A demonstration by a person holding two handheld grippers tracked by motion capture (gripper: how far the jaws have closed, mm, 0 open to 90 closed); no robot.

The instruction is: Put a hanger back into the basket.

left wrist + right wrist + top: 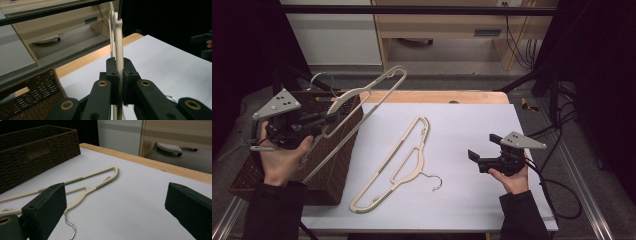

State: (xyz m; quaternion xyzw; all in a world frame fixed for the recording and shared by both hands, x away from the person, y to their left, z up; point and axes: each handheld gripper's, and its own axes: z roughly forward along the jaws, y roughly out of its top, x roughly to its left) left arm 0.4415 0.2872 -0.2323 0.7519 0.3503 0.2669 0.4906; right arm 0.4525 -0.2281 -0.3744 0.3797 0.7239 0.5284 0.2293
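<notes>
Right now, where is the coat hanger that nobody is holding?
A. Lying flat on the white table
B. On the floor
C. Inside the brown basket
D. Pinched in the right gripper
A: the loose hanger lies flat on the white table, apart from the open right gripper, while the left gripper is shut on the other hanger above the basket.

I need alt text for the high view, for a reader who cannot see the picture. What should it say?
The left gripper is shut on a cream hanger, held in the air above a dark wicker basket at the table's left edge. A second cream hanger lies flat on the white table, and the right gripper waits open beside it, holding nothing.
</notes>
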